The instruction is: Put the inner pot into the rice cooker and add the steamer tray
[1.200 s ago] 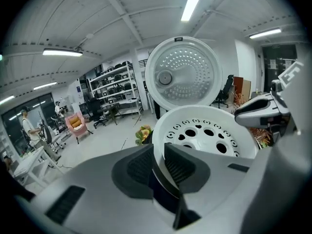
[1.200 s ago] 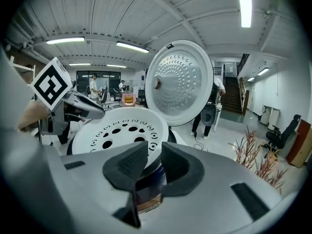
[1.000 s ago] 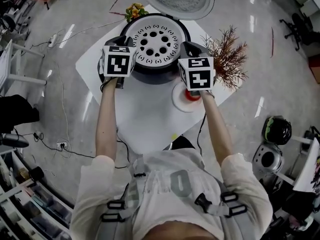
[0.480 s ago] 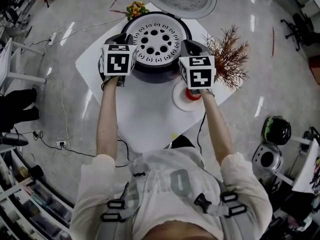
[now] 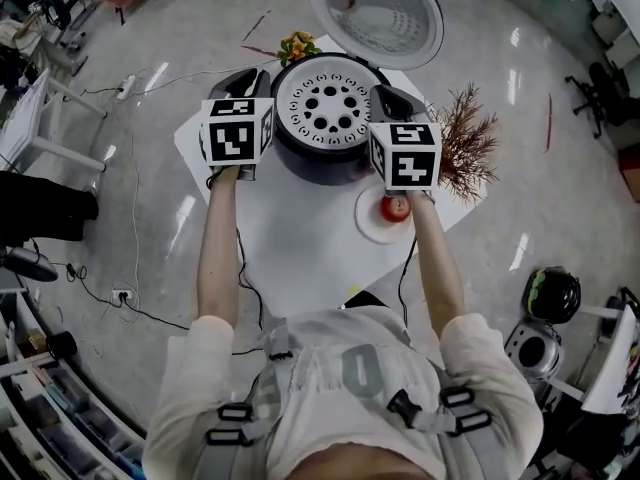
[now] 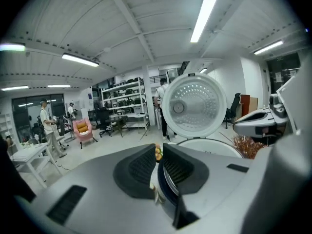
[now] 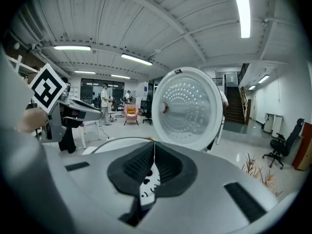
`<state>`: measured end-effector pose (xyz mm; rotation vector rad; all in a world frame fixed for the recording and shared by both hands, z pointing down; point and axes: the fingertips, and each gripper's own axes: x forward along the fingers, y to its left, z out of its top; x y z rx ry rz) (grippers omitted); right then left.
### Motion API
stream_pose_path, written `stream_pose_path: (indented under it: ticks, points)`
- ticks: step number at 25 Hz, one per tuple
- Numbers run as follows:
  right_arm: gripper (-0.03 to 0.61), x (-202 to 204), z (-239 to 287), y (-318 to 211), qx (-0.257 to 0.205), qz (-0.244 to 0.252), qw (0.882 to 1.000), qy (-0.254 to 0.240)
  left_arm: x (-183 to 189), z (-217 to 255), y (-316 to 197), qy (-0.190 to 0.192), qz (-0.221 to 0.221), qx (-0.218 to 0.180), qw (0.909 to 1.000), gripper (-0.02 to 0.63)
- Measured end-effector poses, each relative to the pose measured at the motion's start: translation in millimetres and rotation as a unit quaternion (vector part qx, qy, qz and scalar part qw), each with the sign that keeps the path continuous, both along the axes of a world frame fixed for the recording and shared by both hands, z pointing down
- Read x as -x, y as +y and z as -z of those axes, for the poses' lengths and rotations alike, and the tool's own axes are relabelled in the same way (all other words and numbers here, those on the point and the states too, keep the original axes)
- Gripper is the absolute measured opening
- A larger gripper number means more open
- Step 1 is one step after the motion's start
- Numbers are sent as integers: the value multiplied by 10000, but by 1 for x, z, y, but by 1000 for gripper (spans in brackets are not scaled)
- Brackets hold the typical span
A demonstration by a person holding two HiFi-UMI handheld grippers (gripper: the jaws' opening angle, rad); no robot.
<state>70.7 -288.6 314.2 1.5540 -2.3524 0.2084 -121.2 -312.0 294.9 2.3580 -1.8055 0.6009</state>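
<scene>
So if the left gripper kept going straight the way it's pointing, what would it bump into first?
The left gripper is pinching the steamer tray by its rim. Past its fingers, the orange and yellow flowers peek through the gap, so probably those, though how far off they are is unclear.

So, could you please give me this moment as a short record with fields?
steamer tray: white, perforated, sitting on top of the dark pot
lid: open, standing behind the pot
left gripper: closed on the dark rim at the pot's left side
right gripper: closed on the tray's thin edge at the right side
table: white; holds a red fruit on a plate, a dried plant and flowers
</scene>
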Motion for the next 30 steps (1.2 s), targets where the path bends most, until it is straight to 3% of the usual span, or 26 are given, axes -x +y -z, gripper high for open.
stream_pose_path:
  ticks: [5, 11, 15, 22, 27, 30]
  points:
    - [9, 45, 60, 22, -777, 417, 9960, -115, 40, 67, 34, 255, 419, -960, 9942, 55]
    - [9, 101, 102, 63, -1408, 918, 9850, -395, 82, 124, 112, 450, 937, -2024, 9738, 20]
    - [9, 142, 109, 95, -1626, 1407, 9747, -611, 104, 136, 167, 590, 1277, -2481, 9585, 20]
    - [9, 190, 81, 143, -1771, 2079, 9599, -633, 126, 96, 233, 394, 2051, -2588, 9431, 20]
    - [9, 200, 40, 169, -1507, 2155, 9630, -584, 143, 39, 272, 480, 2698, -2217, 9358, 20]
    - [8, 199, 18, 173, -1251, 2164, 9665, -591, 145, 16, 278, 529, 2809, -2017, 9368, 20]
